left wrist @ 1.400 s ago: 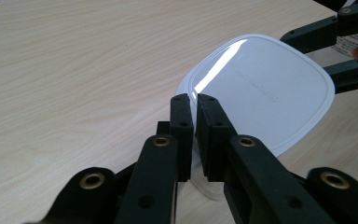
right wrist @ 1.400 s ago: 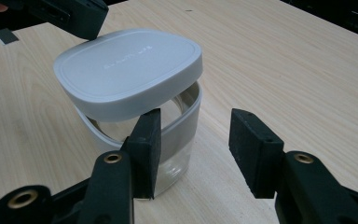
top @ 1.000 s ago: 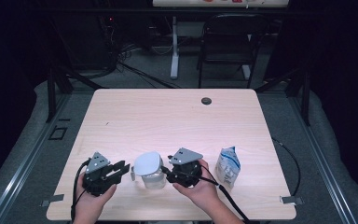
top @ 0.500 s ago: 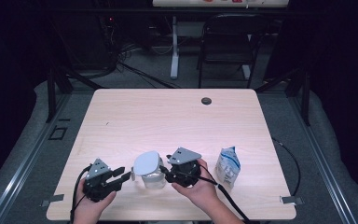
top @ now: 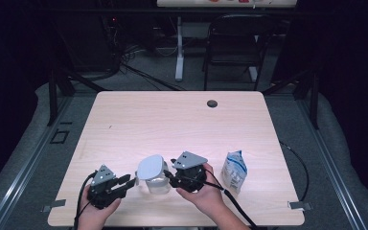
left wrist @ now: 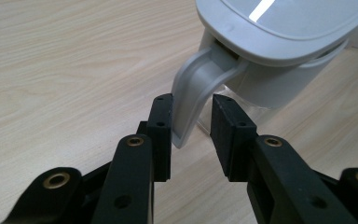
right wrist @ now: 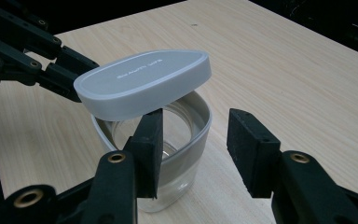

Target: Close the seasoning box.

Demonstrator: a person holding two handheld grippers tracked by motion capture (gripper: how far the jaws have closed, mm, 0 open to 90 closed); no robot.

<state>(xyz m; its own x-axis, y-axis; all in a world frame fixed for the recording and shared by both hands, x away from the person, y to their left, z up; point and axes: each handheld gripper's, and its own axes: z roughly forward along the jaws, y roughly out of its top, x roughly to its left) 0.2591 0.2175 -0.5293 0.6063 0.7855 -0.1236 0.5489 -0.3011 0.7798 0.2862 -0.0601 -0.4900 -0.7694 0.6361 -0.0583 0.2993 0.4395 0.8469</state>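
Black left gripper (top: 128, 182) with jaws just closing around the jar's grey latch (left wrist: 191, 93), one pad touching, clear glass jar (top: 157, 181) at the table's (top: 172, 120) front edge, lid (top: 151, 166) tilted up, right gripper (top: 168, 178) astride its rim, not clamping, white pouch (top: 233, 170) rightmost.

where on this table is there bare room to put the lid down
Free: the whole far half of the table up to the cable hole, and the near-right corner beyond the pouch. Crowded: the near edge around the jug and both grippers.
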